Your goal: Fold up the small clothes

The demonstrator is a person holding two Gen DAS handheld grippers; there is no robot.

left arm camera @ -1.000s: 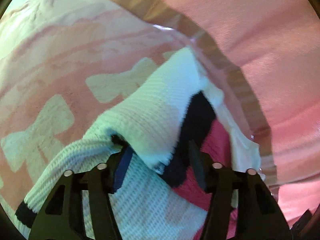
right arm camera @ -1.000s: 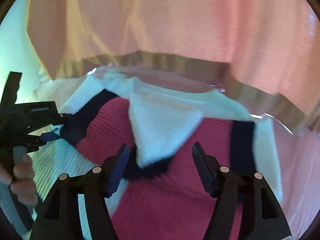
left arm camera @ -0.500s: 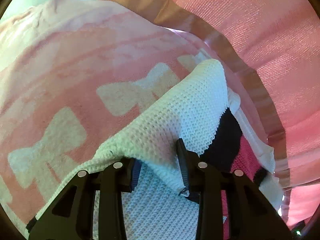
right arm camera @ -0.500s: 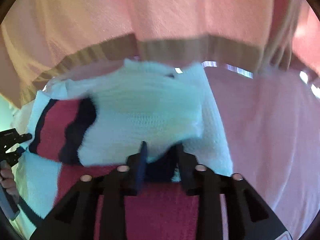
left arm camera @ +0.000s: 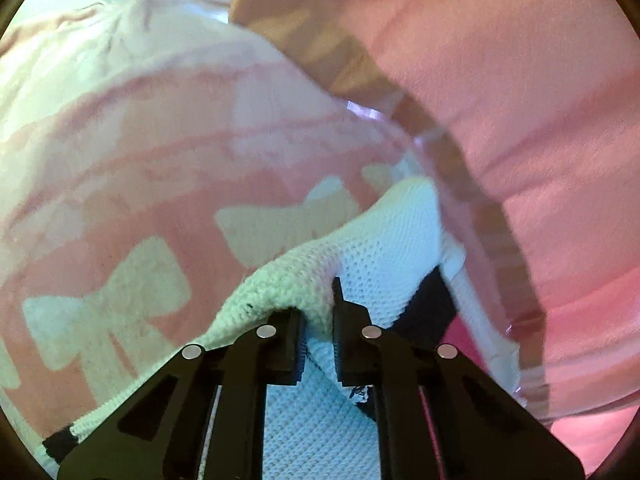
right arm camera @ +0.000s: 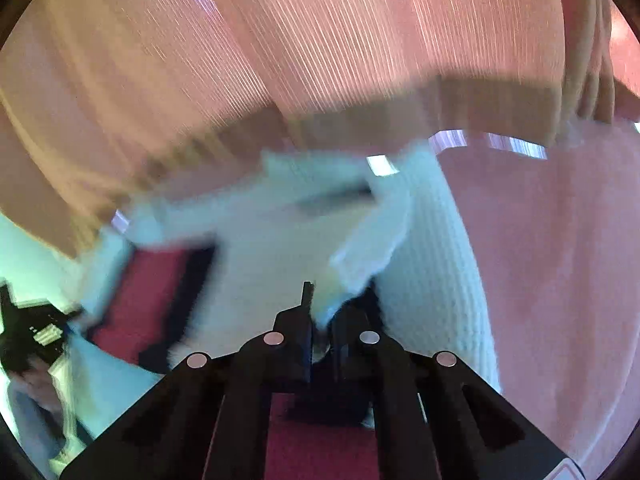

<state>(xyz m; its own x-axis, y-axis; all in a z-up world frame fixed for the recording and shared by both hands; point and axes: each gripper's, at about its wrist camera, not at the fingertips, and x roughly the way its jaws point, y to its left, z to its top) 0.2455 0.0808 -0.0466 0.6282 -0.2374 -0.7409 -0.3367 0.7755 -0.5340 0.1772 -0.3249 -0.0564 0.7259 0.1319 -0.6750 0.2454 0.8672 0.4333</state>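
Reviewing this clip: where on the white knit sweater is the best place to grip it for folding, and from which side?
Probably the white knit sweater at its folded edge, approached flat from the near side, as the left gripper does: the doubled fabric forms a raised ridge both fingers can straddle.

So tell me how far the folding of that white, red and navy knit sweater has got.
Done: nothing looks finished; no neat fold shows. In hand: the left gripper and right gripper are each shut on an edge of the white, red and navy knit sweater, which lies on the pink bow-print blanket. Left: carrying the fold over, flattening it and letting go.
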